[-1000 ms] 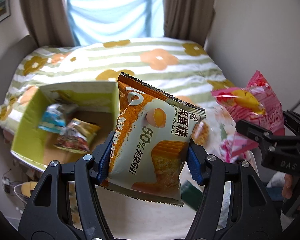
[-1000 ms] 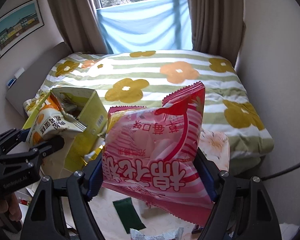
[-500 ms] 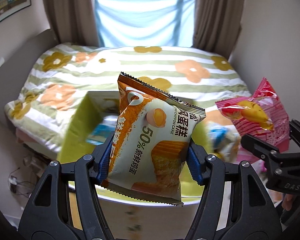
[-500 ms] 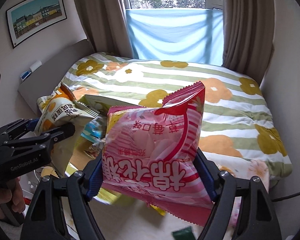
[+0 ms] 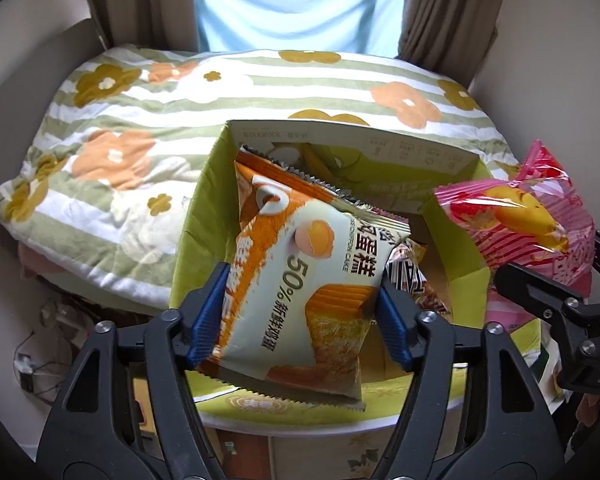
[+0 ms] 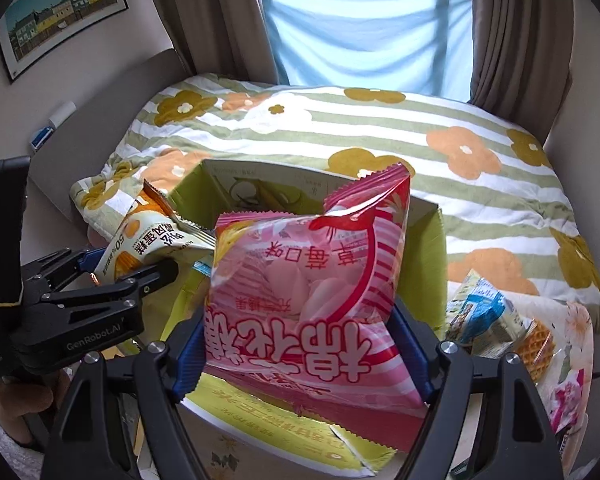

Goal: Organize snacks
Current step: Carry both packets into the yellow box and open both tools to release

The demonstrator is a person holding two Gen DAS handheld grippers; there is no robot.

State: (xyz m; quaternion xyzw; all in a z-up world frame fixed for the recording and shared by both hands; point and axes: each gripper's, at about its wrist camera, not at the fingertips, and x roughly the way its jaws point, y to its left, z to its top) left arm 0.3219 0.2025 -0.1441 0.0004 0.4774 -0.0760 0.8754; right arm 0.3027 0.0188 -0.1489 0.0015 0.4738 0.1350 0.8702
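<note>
Left gripper jaws opening, cake packet still between pads, long axis toward 12 o'clock, directly over green box. Right gripper clamped on pink marshmallow bag, above same box.

Two grippers: the left gripper at 6 o'clock in its own view, the right gripper at 6 o'clock in its view. One box, green, open. One orange cake bag. One pink bag. One blue-and-white waffle pack at 4 o'clock in the right view. At least one more wrapper inside the box; others there cannot be counted. One bed. One framed picture at 10 o'clock.
</note>
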